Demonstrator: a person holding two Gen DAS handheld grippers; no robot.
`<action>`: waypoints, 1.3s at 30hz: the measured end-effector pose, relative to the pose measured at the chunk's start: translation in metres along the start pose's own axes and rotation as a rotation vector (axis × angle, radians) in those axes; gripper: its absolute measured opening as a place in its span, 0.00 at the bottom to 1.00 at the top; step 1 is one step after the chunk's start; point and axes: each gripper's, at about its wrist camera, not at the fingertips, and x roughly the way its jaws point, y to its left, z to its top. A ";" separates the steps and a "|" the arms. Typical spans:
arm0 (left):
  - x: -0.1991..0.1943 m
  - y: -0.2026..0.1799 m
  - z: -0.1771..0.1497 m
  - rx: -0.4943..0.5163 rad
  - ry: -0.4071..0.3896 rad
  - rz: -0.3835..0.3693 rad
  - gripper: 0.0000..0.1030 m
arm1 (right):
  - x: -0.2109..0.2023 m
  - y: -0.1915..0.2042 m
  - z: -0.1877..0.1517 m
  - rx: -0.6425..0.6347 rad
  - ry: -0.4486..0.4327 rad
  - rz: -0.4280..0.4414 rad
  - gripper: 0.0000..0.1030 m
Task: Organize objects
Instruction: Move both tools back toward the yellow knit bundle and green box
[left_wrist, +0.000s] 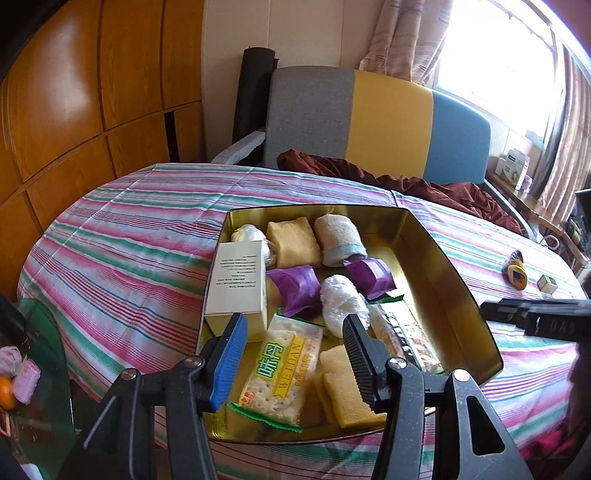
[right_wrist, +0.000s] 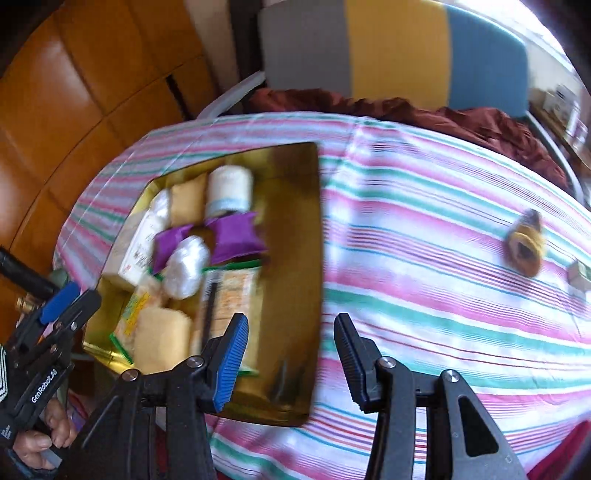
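Gold rectangular metal tin (left_wrist: 458, 295) sits centre of the left wrist view on a bed w/ pink-green-white striped cloth (left_wrist: 129, 236). Inside, top row: white wrapped bundle, yellow sponge block (left_wrist: 293, 240), rolled cream towel (left_wrist: 340, 240). Below: tall white printed carton (left_wrist: 238, 284) at tin's left wall, two purple foil sachets (left_wrist: 293, 290), a white fluffy roll (left_wrist: 343, 304), a long clear-wrapped snack bar (left_wrist: 406, 339). Nearest the camera – a green-yellow cracker packet (left_wrist: 280, 373) and a second yellow sponge (left_wrist: 349, 391).

Left gripper (left_wrist: 295, 365) hovers low over the tin's near end, jaws partly apart, nothing pinched; cracker packet shows in the gap, pads not touching it.

Right gripper (right_wrist: 288, 365), bottom centre of the right wrist view (blurry), jaws also partly apart & empty – blue pad over the tin's near right corner, black pad over bare cloth.

Outside the tin, right side of both views: a small yellow-and-dark knitted item (right_wrist: 524, 243) on the cloth, a little box (left_wrist: 547, 283) just beside it. A hand (right_wrist: 48, 435) grips the left tool at lower left of the right wrist view.
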 end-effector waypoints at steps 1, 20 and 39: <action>0.000 -0.002 0.000 0.005 0.000 -0.003 0.53 | -0.003 -0.008 0.000 0.016 -0.008 -0.011 0.47; 0.005 -0.065 0.011 0.148 0.010 -0.073 0.53 | -0.058 -0.201 0.009 0.420 -0.129 -0.243 0.47; 0.038 -0.206 0.027 0.340 0.107 -0.264 0.58 | -0.067 -0.356 -0.042 0.951 -0.223 -0.260 0.47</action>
